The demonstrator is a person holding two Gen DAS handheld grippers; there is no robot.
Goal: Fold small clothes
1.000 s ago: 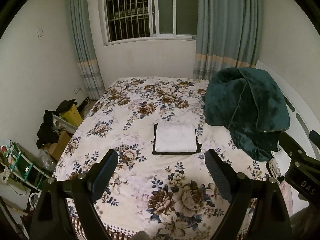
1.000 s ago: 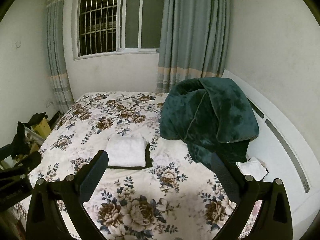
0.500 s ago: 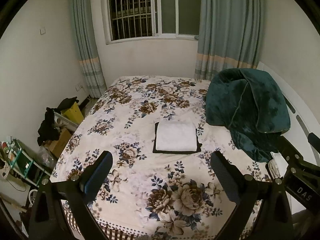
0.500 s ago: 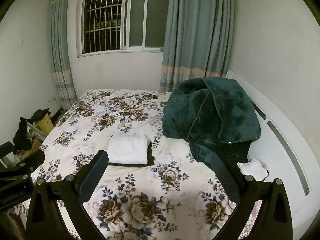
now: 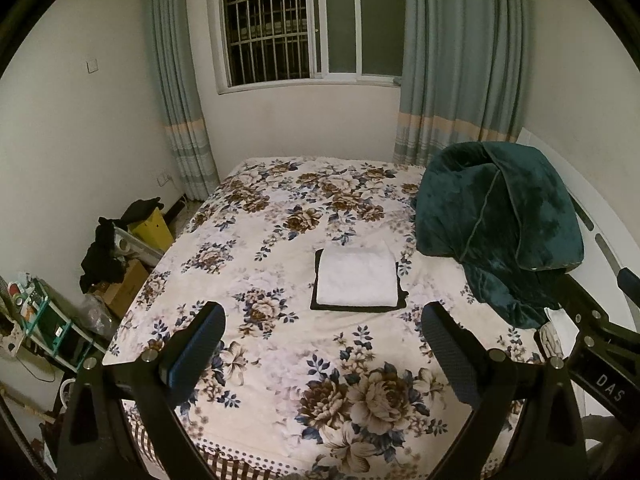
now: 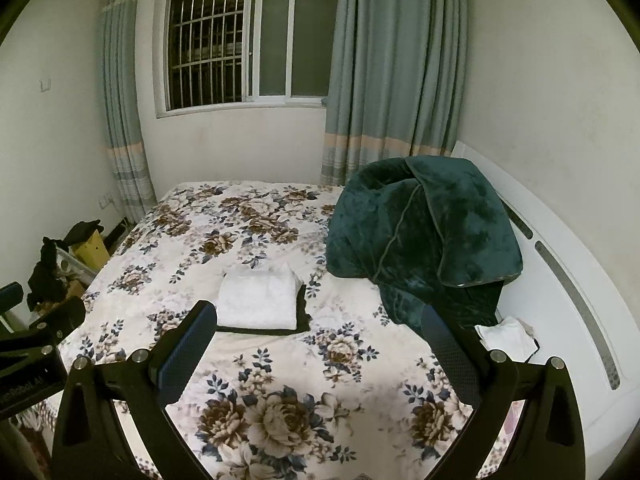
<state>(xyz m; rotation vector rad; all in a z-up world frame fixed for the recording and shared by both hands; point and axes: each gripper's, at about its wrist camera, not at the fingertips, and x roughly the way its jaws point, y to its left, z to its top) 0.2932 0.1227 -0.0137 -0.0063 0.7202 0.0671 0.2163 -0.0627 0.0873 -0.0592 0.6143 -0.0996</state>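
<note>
Left hand-held gripper (image 5: 322, 344) widened; nothing held.

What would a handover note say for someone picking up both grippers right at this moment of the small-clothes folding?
Left gripper: open, nothing between the fingers, held above the near part of the bed.
Right gripper: open and empty too, also above the bed.
Things: a folded white garment lies flat on a folded dark garment, mid-bed, square and tidy. A small white cloth lies crumpled by the headboard, under the edge of the green blanket.
Done: the white-on-dark stack looks finished.
Left: possibly the crumpled white cloth, if it is part of the batch; I cannot tell from here.
</note>
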